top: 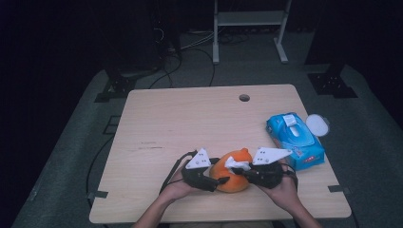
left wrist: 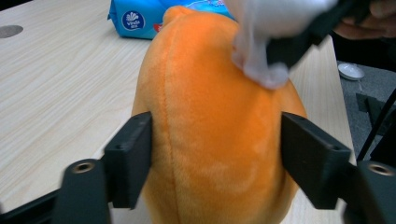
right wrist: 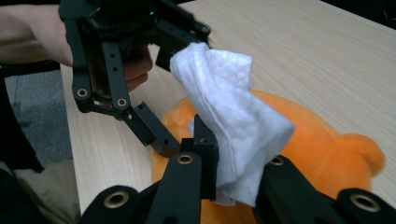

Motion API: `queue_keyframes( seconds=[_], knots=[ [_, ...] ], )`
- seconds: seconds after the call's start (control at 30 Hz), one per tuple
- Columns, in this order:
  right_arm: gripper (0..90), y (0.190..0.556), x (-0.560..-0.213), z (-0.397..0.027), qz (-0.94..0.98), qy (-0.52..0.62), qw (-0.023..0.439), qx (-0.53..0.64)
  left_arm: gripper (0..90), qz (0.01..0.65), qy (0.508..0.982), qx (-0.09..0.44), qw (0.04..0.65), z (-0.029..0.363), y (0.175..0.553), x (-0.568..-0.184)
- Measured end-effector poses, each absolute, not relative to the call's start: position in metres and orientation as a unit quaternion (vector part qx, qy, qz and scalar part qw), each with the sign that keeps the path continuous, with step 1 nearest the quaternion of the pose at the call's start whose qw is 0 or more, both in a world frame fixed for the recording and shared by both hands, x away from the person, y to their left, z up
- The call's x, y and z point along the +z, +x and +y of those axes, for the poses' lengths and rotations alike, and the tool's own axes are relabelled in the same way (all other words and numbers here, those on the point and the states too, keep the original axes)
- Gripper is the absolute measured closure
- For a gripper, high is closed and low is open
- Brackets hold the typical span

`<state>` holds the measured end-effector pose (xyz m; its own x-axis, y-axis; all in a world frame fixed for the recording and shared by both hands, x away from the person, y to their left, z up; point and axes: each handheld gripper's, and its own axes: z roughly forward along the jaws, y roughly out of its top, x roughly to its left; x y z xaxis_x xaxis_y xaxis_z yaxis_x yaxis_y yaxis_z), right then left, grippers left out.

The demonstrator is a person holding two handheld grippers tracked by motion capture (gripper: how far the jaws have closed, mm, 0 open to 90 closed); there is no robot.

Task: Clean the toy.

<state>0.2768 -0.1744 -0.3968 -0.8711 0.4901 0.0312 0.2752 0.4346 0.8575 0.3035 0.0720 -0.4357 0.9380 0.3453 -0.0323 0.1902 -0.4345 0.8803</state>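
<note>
2 grippers meet over 1 soft orange plush toy (top: 231, 176) lying near my edge of the pale wooden table (top: 190, 123). With my left gripper (left wrist: 215, 154) I hold the toy: its jaws stand about half open, 1 black pad pressed into each flank of the orange fur, so the rounded body bulges between them. My right gripper (right wrist: 233, 184) is nearly fully closed, clamped on 1 crumpled white wet wipe (right wrist: 229, 116), which stands up from the jaws in a bunched fold. In the left gripper view the wipe's lower end touches the toy's upper surface on the side toward my right hand (top: 280, 187). Farther right on the table, well apart from the toy, lies 1 blue soft pack of wipes (top: 295, 138), and just beyond it a round white lid (top: 317, 125).
</note>
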Motion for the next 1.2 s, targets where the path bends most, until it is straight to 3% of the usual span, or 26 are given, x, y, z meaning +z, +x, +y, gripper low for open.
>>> queue_keyframes(
  seconds=[0.37,0.47,0.57,0.73,1.07,1.2],
  knots=[
    [82.8,0.304,-0.408,-0.221,0.808,0.318,0.125,0.48,32.7,0.16,0.841,0.07,0.511,0.077,0.307,-0.439],
    [83.0,0.302,-0.408,-0.218,0.811,0.314,0.126,0.477,22.3,0.174,0.825,0.051,0.536,0.078,0.31,-0.434],
    [82.9,0.295,-0.405,-0.21,0.814,0.3,0.124,0.482,20.2,0.179,0.823,0.052,0.537,0.075,0.311,-0.433],
    [82.8,0.287,-0.4,-0.2,0.821,0.28,0.136,0.478,31.7,0.17,0.831,0.055,0.527,0.078,0.309,-0.438],
    [82.8,0.311,-0.419,-0.225,0.812,0.331,0.102,0.47,33.3,0.151,0.832,0.061,0.531,0.075,0.303,-0.44],
    [82.8,0.304,-0.406,-0.216,0.807,0.315,0.114,0.487,32.8,0.143,0.835,0.067,0.528,0.07,0.301,-0.439]
  ],
)
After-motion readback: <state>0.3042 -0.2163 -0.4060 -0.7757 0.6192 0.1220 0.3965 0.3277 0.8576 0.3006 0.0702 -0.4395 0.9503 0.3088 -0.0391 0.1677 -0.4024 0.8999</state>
